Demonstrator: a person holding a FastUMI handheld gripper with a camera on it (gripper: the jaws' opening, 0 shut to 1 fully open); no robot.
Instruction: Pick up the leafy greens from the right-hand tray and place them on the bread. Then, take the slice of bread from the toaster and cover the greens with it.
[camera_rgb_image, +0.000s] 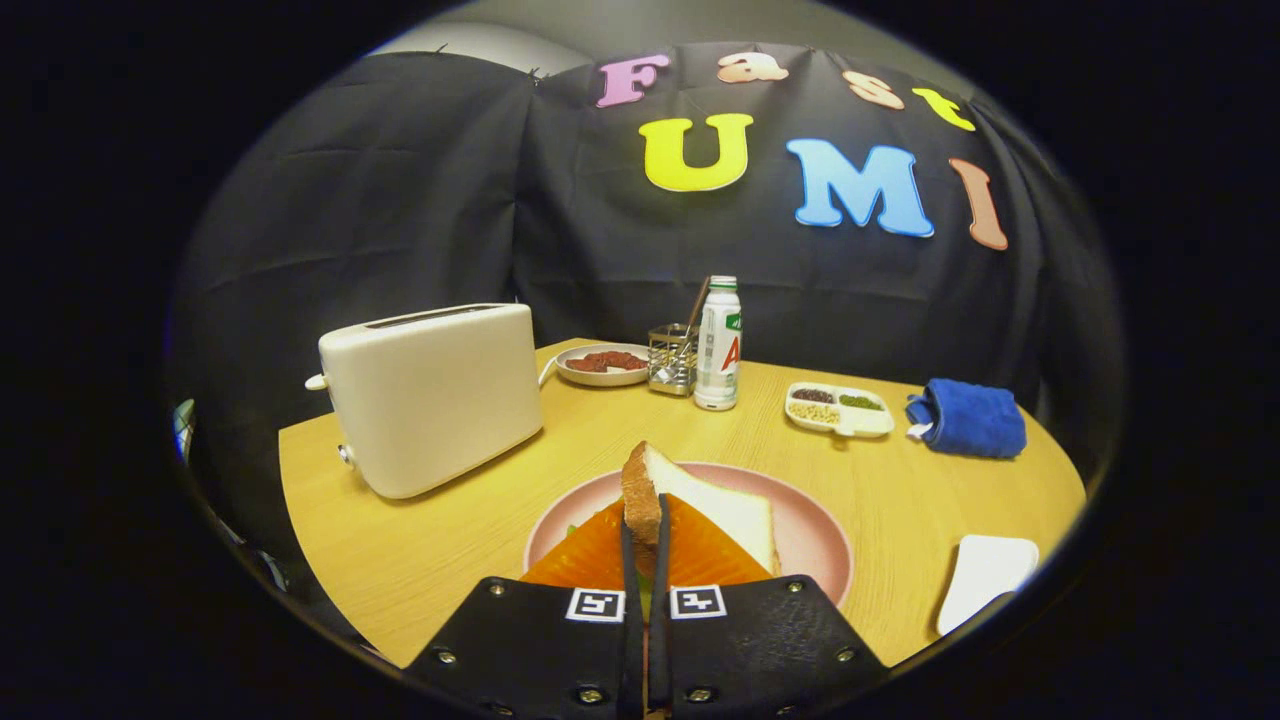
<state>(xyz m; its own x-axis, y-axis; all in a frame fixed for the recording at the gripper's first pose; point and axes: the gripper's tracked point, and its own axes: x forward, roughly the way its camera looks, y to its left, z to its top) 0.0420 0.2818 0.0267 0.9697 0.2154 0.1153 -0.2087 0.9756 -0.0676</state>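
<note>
Pinching the slice of bread (700, 500) by its crust, gripper (646, 550) fingers pressed on both sides, right over the pink plate (810, 530). Best to lower gently, lay flat on the greens (572, 530) peeking out at the left, then let go. Farther left, toaster (435, 395); far right, blue cloth (970, 418).

Slice of bread (700, 500), white crumb with brown crust, stands tilted on edge above the pink plate (815, 540). Its near edge is pinched between the gripper (645, 555) fingers. Toaster (435, 395), cream, stands behind and left.
</note>
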